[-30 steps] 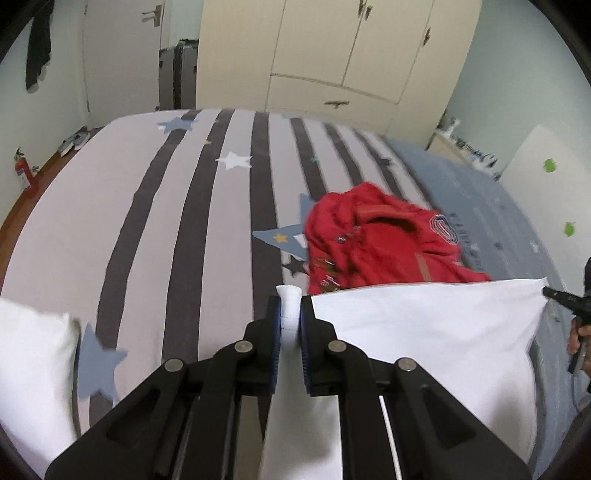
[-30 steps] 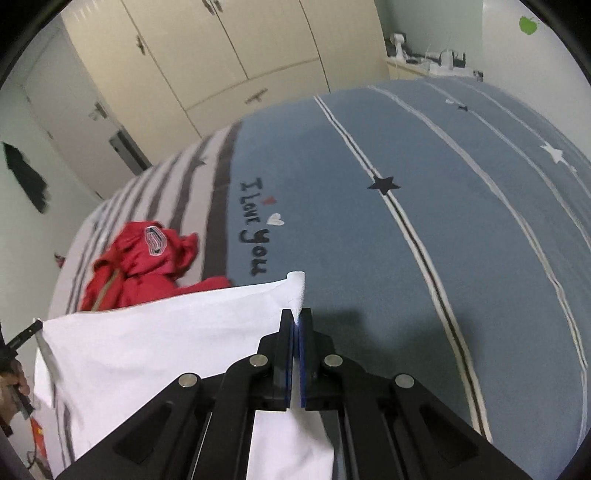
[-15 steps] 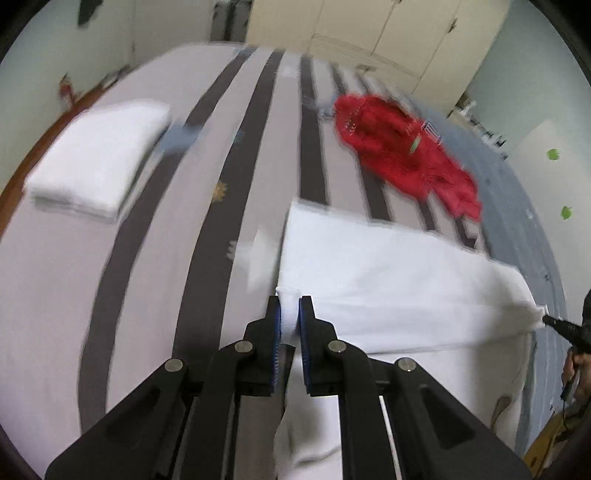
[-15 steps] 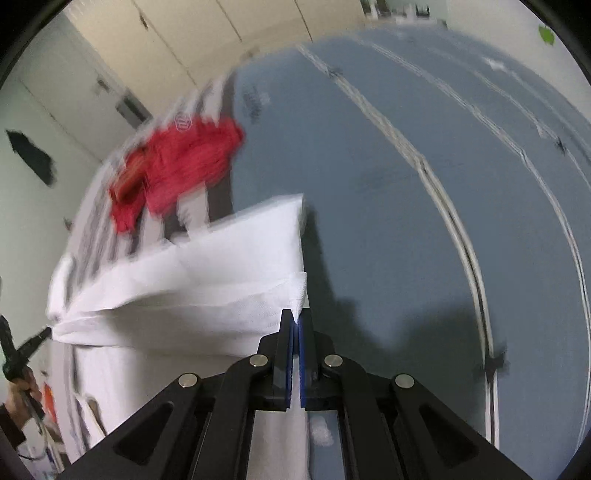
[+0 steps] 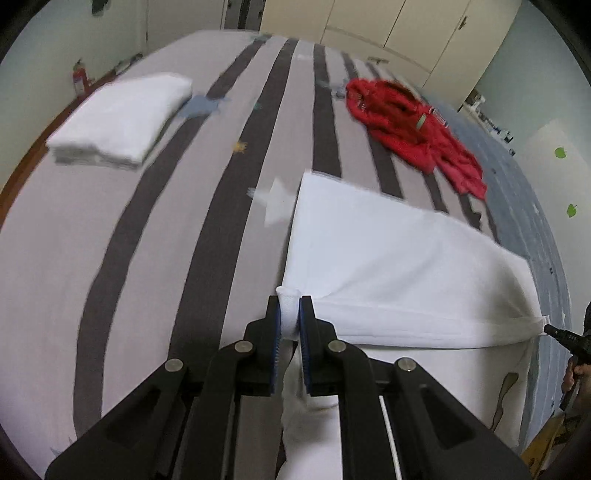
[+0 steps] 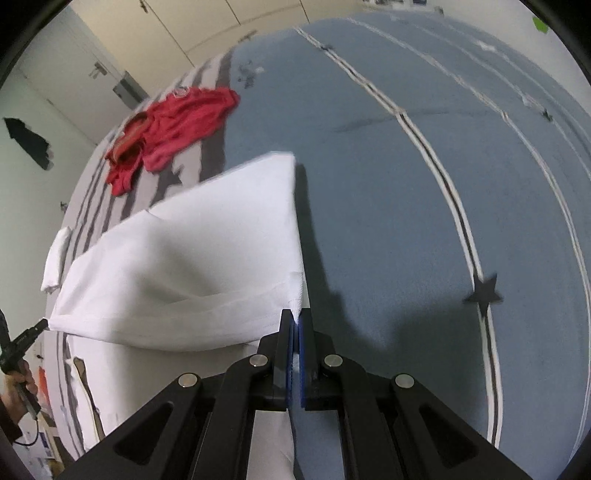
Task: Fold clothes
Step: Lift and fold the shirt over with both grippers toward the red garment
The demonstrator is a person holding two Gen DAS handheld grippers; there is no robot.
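A white garment [image 5: 399, 258] [image 6: 192, 266] hangs stretched between both grippers, its far part draped onto the bed. My left gripper [image 5: 289, 312] is shut on one bunched corner of it. My right gripper [image 6: 296, 317] is shut on the opposite corner. In the left wrist view the right gripper's tip [image 5: 561, 334] shows at the far right edge, pinching the cloth. In the right wrist view the left gripper's tip [image 6: 26, 338] shows at the far left. A crumpled red garment [image 5: 413, 125] [image 6: 170, 129] lies farther back on the bed.
The bed [image 5: 110, 240] has grey and dark stripes on one side and a blue cover [image 6: 406, 184] with thin stripes and stars on the other. A folded white stack [image 5: 122, 114] [image 6: 55, 258] rests at the left. Cream wardrobes [image 5: 406, 29] stand behind.
Both grippers have pulled back toward the near edge and dropped with the white garment. Its far part now lies folded over on the bed, and the red garment looks farther away.
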